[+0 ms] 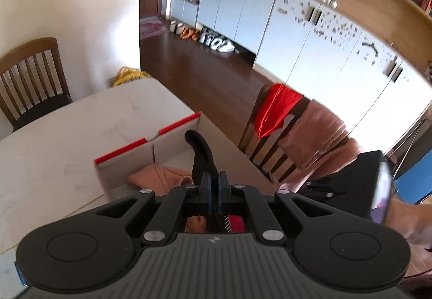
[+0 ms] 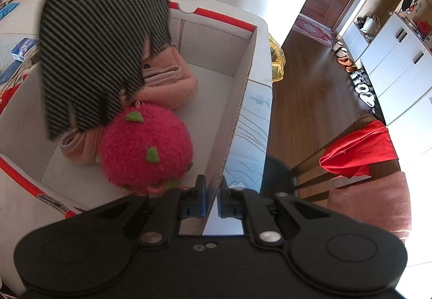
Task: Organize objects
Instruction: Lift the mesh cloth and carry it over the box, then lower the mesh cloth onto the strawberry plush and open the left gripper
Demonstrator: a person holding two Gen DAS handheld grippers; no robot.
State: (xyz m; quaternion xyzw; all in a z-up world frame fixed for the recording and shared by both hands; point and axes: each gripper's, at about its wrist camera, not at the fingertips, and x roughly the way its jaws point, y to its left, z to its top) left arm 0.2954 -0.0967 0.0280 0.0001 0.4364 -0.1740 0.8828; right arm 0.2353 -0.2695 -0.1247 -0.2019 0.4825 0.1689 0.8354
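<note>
A white cardboard box with a red rim (image 2: 243, 77) stands on the table. Inside lie a pink plush garment (image 2: 172, 83) and a red strawberry-like plush (image 2: 145, 145). My left gripper (image 1: 213, 180) is shut on a black and grey striped glove (image 1: 201, 150), which hangs over the box in the right wrist view (image 2: 100, 40). My right gripper (image 2: 212, 191) is shut on the box's near right wall, one finger inside and one outside. The box (image 1: 145, 141) and the pink garment (image 1: 162, 175) also show in the left wrist view.
The white marble-look table (image 1: 67, 142) carries the box. Wooden chairs stand at the far left (image 1: 29, 77) and at the right, the latter draped with a red cloth (image 1: 275, 110) and a pink cloth (image 1: 318, 131). Grey cabinets (image 1: 310, 42) line the far wall.
</note>
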